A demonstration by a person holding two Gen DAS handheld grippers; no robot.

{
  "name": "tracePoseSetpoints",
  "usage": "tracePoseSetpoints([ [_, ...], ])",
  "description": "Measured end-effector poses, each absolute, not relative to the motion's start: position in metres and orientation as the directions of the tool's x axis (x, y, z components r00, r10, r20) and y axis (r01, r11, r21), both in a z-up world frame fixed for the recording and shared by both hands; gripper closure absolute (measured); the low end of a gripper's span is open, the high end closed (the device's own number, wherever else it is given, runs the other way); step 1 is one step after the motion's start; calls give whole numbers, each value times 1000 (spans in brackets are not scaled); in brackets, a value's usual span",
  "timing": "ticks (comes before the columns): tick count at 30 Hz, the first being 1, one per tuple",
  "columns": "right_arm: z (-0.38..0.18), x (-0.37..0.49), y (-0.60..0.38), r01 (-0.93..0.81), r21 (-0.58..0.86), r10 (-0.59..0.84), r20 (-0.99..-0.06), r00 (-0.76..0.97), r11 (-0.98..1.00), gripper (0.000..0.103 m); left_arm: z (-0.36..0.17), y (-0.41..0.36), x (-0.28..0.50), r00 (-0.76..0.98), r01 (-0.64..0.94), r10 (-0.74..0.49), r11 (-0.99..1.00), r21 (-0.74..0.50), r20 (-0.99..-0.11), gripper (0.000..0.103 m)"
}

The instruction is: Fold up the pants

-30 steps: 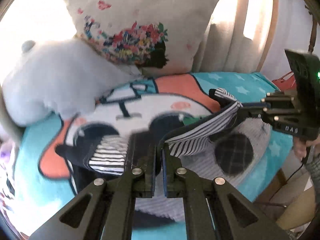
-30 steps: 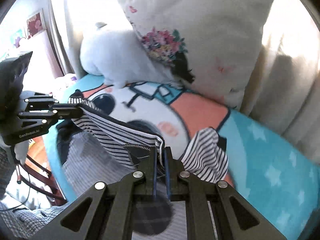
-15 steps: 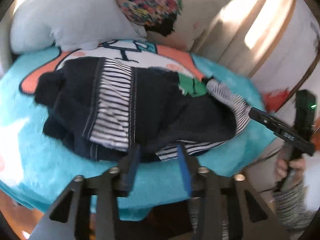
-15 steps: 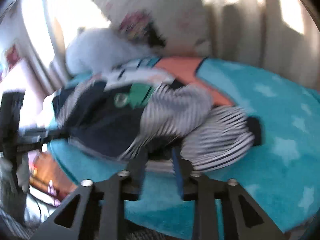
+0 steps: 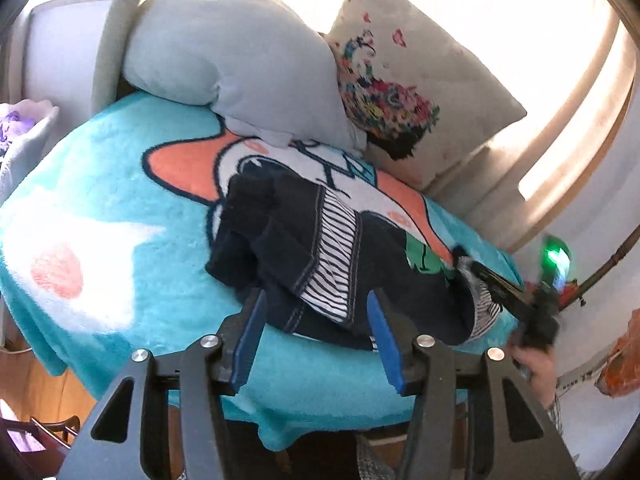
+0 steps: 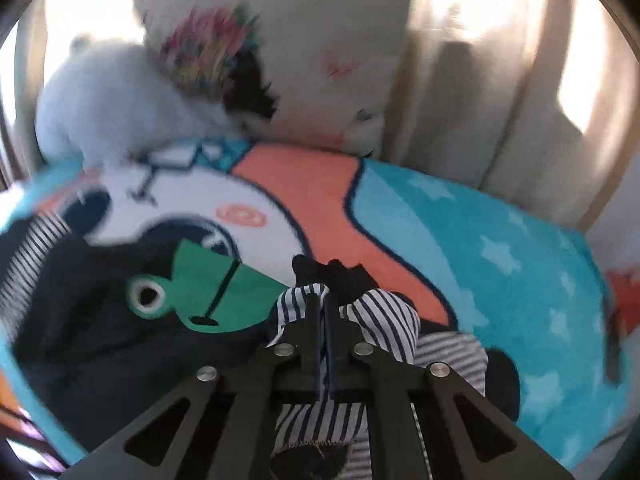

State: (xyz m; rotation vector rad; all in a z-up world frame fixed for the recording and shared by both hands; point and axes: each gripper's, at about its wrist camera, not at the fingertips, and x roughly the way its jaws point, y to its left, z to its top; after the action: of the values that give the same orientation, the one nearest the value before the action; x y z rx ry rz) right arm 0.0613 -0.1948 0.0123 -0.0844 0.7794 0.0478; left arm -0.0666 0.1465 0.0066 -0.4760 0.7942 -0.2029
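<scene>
Dark navy pants [image 5: 328, 264] with striped panels lie crumpled on a turquoise cartoon blanket [image 5: 120, 200]. In the left wrist view my left gripper [image 5: 316, 300] hovers at the pants' near edge. Its blue pads [image 5: 248, 332] are apart and the jaws are opening, touching no cloth. The right gripper [image 5: 476, 270] reaches in at the pants' right end, held by a hand [image 5: 532, 364]. In the right wrist view my right gripper [image 6: 325, 300] is shut on a striped fold [image 6: 384, 320] of the pants [image 6: 100, 320], beside a green frog patch [image 6: 224, 288].
A grey plush pillow [image 5: 240, 60] and a floral cushion [image 5: 420, 80] lean against the curved backrest behind the blanket. The blanket's front edge drops off just under my left gripper. A dark wooden chair [image 5: 48, 428] stands at the lower left, and an orange object [image 5: 620, 364] at the right.
A second ago both grippers held the pants stretched between them. Both let go and the pants dropped onto the blanket. The left gripper drew back, opened wider and rolled; the right shut again on the striped fold.
</scene>
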Motion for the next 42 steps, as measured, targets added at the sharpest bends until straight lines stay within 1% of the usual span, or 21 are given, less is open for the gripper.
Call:
tracePoseSetpoints([
  [2, 22, 41, -223, -36, 7, 32, -663, 748, 999, 100, 4, 148, -64, 691, -4, -359, 866, -500, -627, 50],
  [5, 20, 19, -270, 56, 109, 29, -653, 757, 992, 100, 0, 145, -59, 680, 3, -377, 859, -512, -629, 50],
  [7, 8, 6, -307, 127, 215, 50, -664, 746, 968, 98, -3, 142, -59, 675, 2, -380, 858, -513, -633, 50],
  [10, -7, -5, -341, 226, 270, 30, -699, 714, 936, 95, -2, 142, -60, 677, -3, -373, 861, -509, -635, 50],
  [11, -11, -10, -352, 257, 297, 28, -702, 712, 920, 91, -1, 143, -61, 680, -7, -368, 861, -508, -634, 50],
  [13, -13, -20, -368, 277, 382, 61, -674, 736, 882, 81, 0, 146, -63, 688, -16, -358, 862, -506, -632, 49],
  [15, -12, -28, -378, 247, 490, 129, -613, 779, 836, 50, 1, 147, -63, 691, -21, -356, 860, -510, -629, 49],
  [17, -12, -29, -382, 184, 597, 224, -542, 810, 781, 39, 1, 147, -65, 692, -24, -357, 857, -514, -627, 49],
  [19, -11, -23, -378, 158, 637, 267, -517, 813, 754, 39, 2, 147, -66, 693, -22, -359, 857, -516, -626, 49],
  [20, -8, -19, -373, 157, 625, 259, -520, 814, 764, 39, 3, 145, -67, 692, -21, -359, 857, -515, -626, 49],
  [23, 5, -2, -348, 149, 503, 186, -556, 810, 851, 39, 3, 142, -68, 689, -20, -361, 857, -514, -629, 48],
  [25, 10, 16, -328, 151, 387, 123, -598, 792, 910, 39, 2, 143, -68, 686, -31, -359, 855, -518, -633, 48],
  [26, 8, 23, -323, 142, 358, 116, -610, 784, 923, 41, 1, 144, -68, 685, -35, -358, 853, -520, -634, 48],
  [28, -2, 41, -314, 114, 352, 167, -675, 718, 929, 86, 1, 148, -70, 687, -51, -351, 851, -523, -637, 48],
  [29, -6, 42, -316, 117, 370, 189, -691, 698, 922, 97, 1, 151, -70, 689, -59, -345, 850, -524, -637, 48],
  [34, 1, 6, -331, 162, 394, 152, -653, 742, 905, 97, -4, 162, -68, 698, -93, -330, 839, -536, -636, 44],
  [38, -18, -6, -357, 230, 446, 156, -675, 721, 865, 96, -10, 160, -64, 682, -89, -343, 838, -539, -646, 44],
  [39, -22, -8, -363, 244, 471, 167, -674, 720, 848, 91, -11, 160, -64, 680, -87, -346, 837, -540, -647, 44],
  [40, -24, -11, -368, 250, 503, 181, -660, 729, 827, 90, -11, 160, -65, 680, -87, -347, 836, -541, -646, 44],
  [41, -23, -14, -370, 249, 526, 190, -645, 740, 813, 81, -11, 162, -66, 684, -91, -345, 834, -544, -643, 44],
  [42, -21, -18, -372, 246, 544, 195, -629, 753, 802, 64, -10, 165, -67, 689, -97, -342, 830, -549, -639, 43],
])
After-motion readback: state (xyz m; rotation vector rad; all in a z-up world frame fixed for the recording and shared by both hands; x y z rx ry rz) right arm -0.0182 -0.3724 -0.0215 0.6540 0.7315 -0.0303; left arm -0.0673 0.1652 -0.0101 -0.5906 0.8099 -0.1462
